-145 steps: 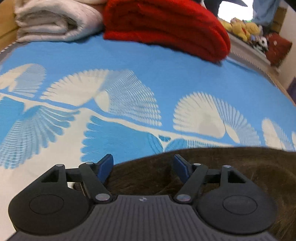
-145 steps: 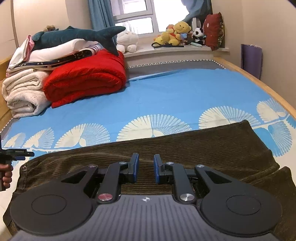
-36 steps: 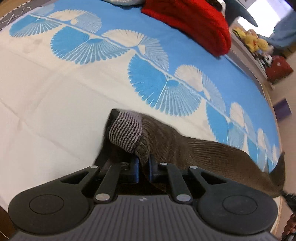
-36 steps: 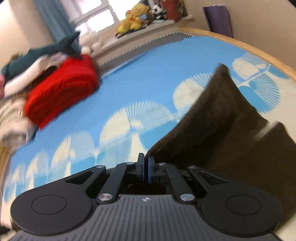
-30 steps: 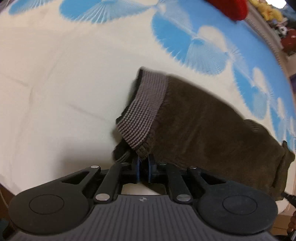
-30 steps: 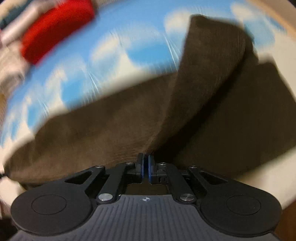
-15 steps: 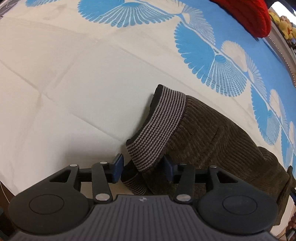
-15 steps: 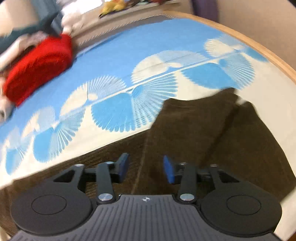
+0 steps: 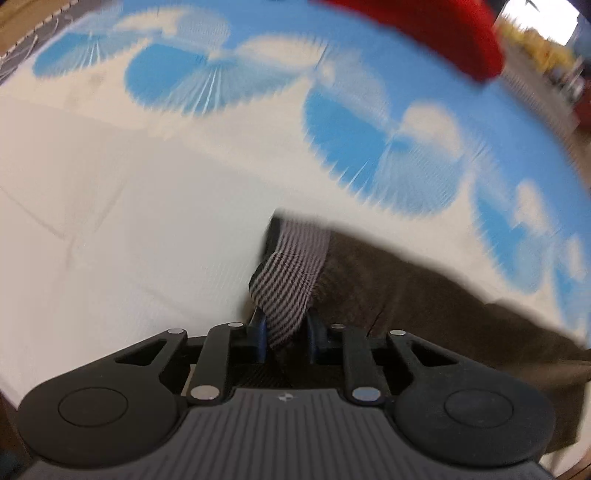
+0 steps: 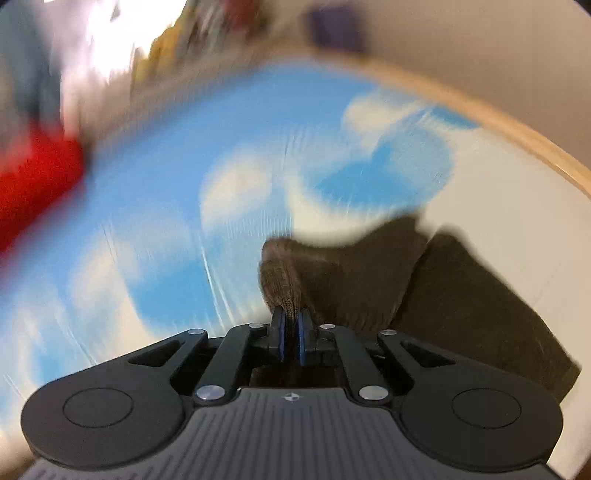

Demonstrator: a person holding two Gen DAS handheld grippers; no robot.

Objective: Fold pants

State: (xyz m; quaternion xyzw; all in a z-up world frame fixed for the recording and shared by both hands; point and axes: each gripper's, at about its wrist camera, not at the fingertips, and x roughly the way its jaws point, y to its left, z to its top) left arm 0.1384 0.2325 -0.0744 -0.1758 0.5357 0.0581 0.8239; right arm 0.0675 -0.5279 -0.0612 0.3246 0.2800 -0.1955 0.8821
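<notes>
Left wrist view shows your left gripper [image 9: 284,338] with its jaws just drawn in around the striped waistband [image 9: 291,280] of the brown corduroy pants [image 9: 424,295]; the band stands up between the blue pads [image 9: 260,334], which press on it from both sides, so you are holding the pants by that band. From there the pants run off to the right across the bedsheet [image 9: 129,221], over its pale part below the blue fan pattern. A red blanket [image 9: 436,33] sits at the far top edge, and the whole picture is smeared by motion. On the right wrist view, your right gripper [image 10: 290,338] has likewise just closed, its jaws now nearly together with a raised fold of the same brown pants [image 10: 351,280] pinched between the pads. Behind that fold the cloth spreads to the right in two overlapping layers, the darker one lying nearer the bed's wooden edge [image 10: 498,122]. The blue and white sheet [image 10: 166,221] fills the left of this view, with the red blanket [image 10: 33,184] blurred at the far left.
</notes>
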